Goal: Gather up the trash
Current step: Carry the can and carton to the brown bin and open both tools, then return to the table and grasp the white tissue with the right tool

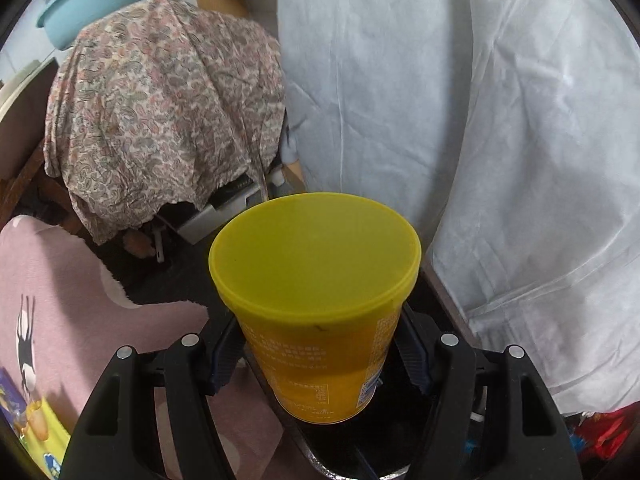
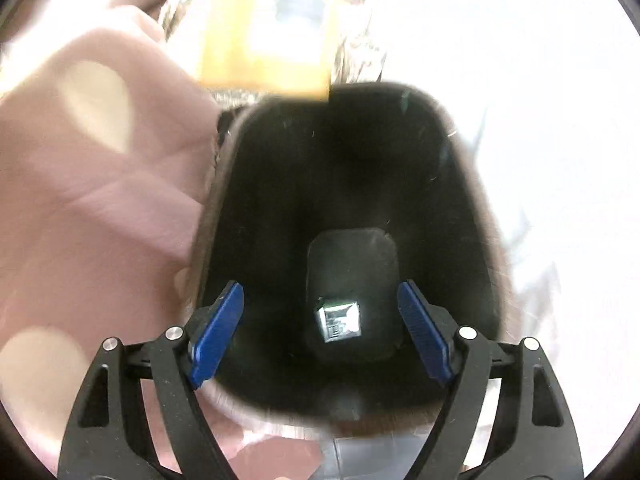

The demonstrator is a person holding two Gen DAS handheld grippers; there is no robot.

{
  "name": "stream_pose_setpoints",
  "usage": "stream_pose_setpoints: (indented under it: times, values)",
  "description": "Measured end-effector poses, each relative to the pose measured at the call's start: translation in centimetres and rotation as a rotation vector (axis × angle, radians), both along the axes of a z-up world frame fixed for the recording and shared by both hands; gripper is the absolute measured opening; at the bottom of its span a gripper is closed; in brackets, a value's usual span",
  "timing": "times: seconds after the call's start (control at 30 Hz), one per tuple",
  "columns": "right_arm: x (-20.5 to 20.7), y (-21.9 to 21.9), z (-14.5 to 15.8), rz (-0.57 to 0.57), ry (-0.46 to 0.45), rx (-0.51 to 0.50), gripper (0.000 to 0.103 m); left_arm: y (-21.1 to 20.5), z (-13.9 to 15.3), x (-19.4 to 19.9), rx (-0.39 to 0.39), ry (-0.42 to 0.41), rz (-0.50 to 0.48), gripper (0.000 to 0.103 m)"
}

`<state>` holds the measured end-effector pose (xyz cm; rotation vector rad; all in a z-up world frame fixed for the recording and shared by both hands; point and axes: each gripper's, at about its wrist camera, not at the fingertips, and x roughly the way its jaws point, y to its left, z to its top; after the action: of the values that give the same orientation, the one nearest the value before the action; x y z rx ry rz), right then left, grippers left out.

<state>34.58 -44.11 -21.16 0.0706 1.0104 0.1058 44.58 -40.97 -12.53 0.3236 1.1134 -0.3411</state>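
Left wrist view: left gripper [image 1: 316,354] jaws clamped on the lower body of a yellow lidded plastic tub [image 1: 316,300], long axis running straight out along the fingers, lid end away from the camera, base over a black plastic trash bin [image 1: 360,452]. Right wrist view: right gripper [image 2: 320,336] jaws spread with nothing between them, aimed into the bin's dark interior; the blurred tub sits at the far rim. A small shiny square scrap [image 2: 340,318] lies on the bin bottom. Left is nearer to dropping.

Yellow cup [image 1: 316,300], black bin [image 2: 352,184], pink mat [image 1: 60,292], paisley cloth [image 1: 160,112].
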Motion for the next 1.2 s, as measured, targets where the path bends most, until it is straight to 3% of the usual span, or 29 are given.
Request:
stream_pose_setpoints:
  times: [0.17, 0.3, 0.4, 0.53, 0.67, 0.9, 1.03, 1.2]
  values:
    - [-4.8, -1.5, 2.3, -0.074, -0.070, -0.063, 0.087, -1.4, -2.5, -0.7, 0.050, 0.064, -0.029, 0.066]
    - [-8.4, -2.7, 3.4, -0.149, -0.104, -0.054, 0.089, -2.3, -4.0, -1.7, 0.088, 0.084, -0.073, 0.067]
    - [-9.8, -4.1, 3.8, -0.198, -0.119, -0.041, 0.092, -2.9, -4.1, -2.4, 0.101, 0.084, -0.098, 0.081]
    - [-12.0, -4.9, 4.3, -0.270, -0.147, -0.022, 0.092, -3.2, -2.3, -4.2, 0.087, 0.026, -0.137, 0.085]
    - [-14.5, -5.3, 4.8, -0.314, -0.186, 0.012, 0.092, -2.1, 1.5, -7.4, -0.013, -0.040, -0.198, 0.087]
    - [-17.9, -4.2, 6.4, -0.313, -0.251, 0.057, 0.092, 5.2, 9.2, -15.2, -0.132, -0.245, -0.286, 0.094]
    - [-19.2, -1.7, 7.9, -0.260, -0.298, 0.046, 0.092, 11.2, 12.0, -19.8, -0.195, -0.305, -0.281, 0.095]
    - [-20.4, 2.6, 10.8, -0.159, -0.356, 0.061, 0.092, 18.7, 13.5, -24.2, -0.213, -0.367, -0.237, 0.096]
